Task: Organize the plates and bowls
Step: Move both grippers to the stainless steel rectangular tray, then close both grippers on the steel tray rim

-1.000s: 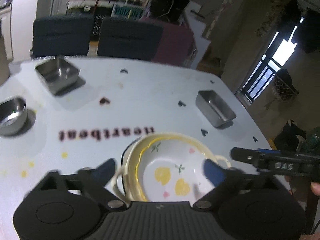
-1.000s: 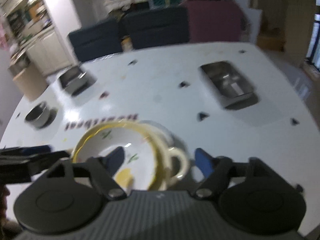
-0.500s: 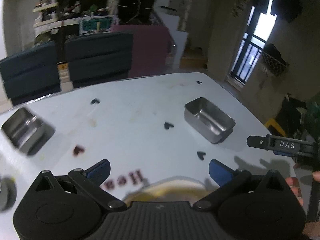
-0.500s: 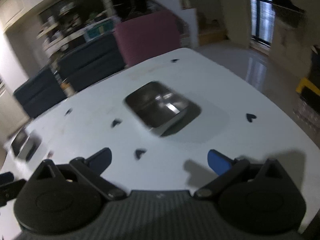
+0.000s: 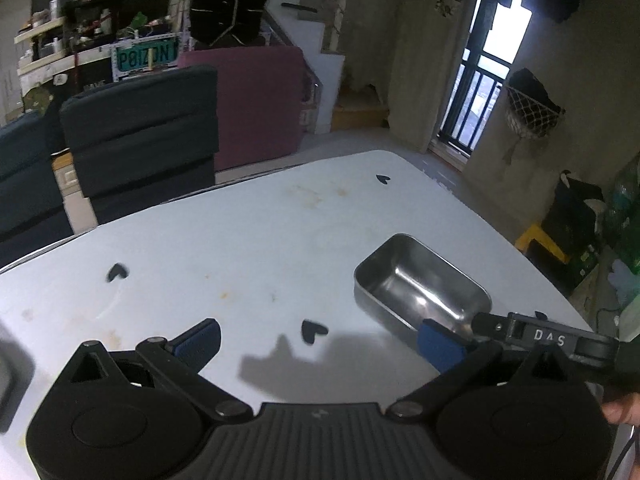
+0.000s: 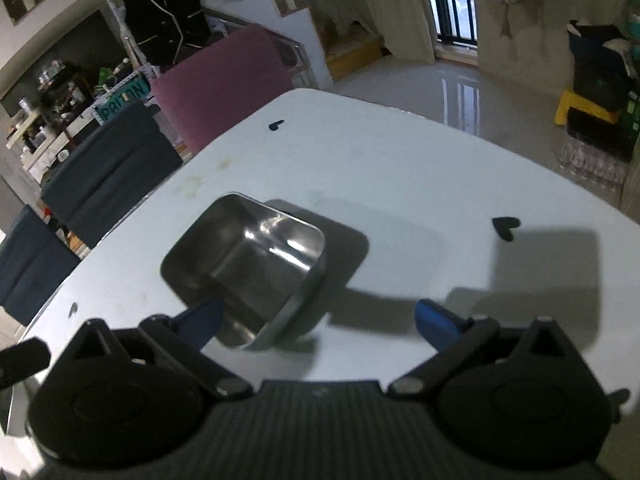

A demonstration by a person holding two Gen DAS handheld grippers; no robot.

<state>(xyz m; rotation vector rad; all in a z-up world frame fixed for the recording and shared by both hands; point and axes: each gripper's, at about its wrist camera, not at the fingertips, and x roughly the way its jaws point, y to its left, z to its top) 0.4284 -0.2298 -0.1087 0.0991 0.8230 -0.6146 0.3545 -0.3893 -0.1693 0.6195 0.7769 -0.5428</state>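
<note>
- Blue-padded fingers (image 5: 196, 340) of the left gripper (image 5: 316, 338) stand spread wide with nothing between them, only bare table (image 5: 240, 248) and a dark shadow below.
- Right gripper (image 6: 318, 316) has its fingers (image 6: 434, 320) spread wide too; they pinch nothing.
- One steel tin (image 6: 248, 264), rectangular and empty, sits on the table just ahead of the right gripper, its near end between the fingers, close to the left finger; whether that pad touches the rim I cannot tell.
- In the left view the same tin (image 5: 420, 288) lies toward the table's right edge, ahead of the left gripper's right finger, with the black body of the right gripper (image 5: 544, 336), marked "DAS", reaching in beside it from the right.
- A fingertip of the person's hand (image 5: 618, 412) shows at the right edge of that view.
- Small black heart marks (image 5: 314, 330) dot the white table, and faint brownish stains lie toward its far edge.
- Dark chairs (image 5: 140, 136) and a maroon one (image 5: 260, 100) stand behind the far edge.
- A barred window (image 5: 480, 100) lets light in beyond the table's far right corner.
</note>
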